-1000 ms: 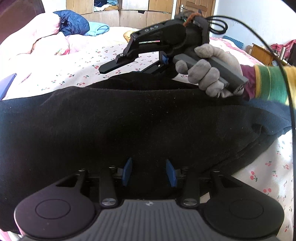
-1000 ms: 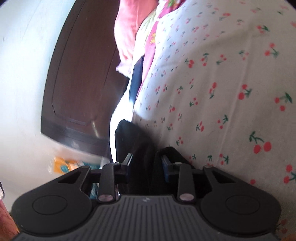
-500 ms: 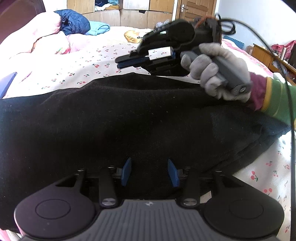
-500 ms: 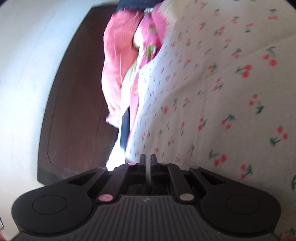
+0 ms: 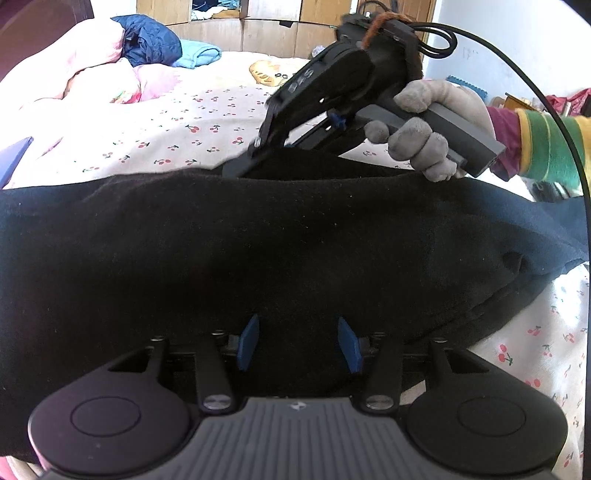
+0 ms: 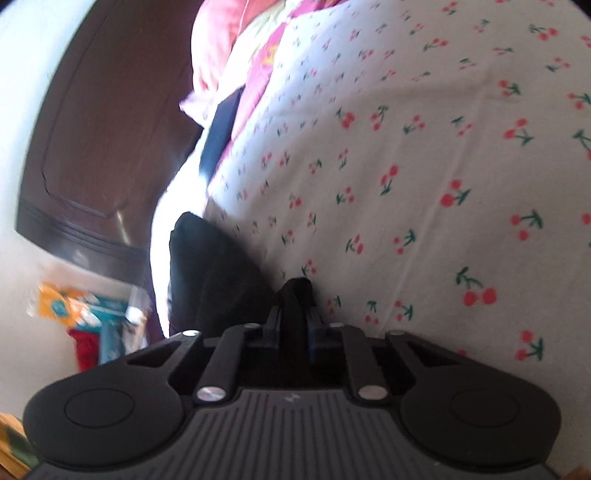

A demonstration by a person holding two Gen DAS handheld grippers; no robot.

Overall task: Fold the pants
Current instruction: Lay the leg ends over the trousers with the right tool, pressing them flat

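Observation:
Black pants [image 5: 280,243] lie stretched across the cherry-print bed sheet [image 5: 155,147] and fill the left wrist view. My left gripper [image 5: 297,341] is open, its blue pads over the near part of the pants with nothing held. My right gripper [image 5: 255,155], held by a grey-gloved hand, tips down onto the far edge of the pants. In the right wrist view the right gripper [image 6: 293,321] is shut on a pinch of the black pants [image 6: 218,273] beside the sheet [image 6: 406,166].
Pink bedding [image 5: 85,81], a dark blue jacket [image 5: 151,44] and a light blue cloth [image 5: 197,53] lie at the bed's far left. A wooden wardrobe [image 5: 258,26] stands behind. A dark headboard [image 6: 92,129] and floor clutter [image 6: 85,314] show in the right wrist view.
The right gripper was lifted clear and shut empty half a second ago; now it has tipped down to the far edge and shut on the pants. The left gripper stays open in place.

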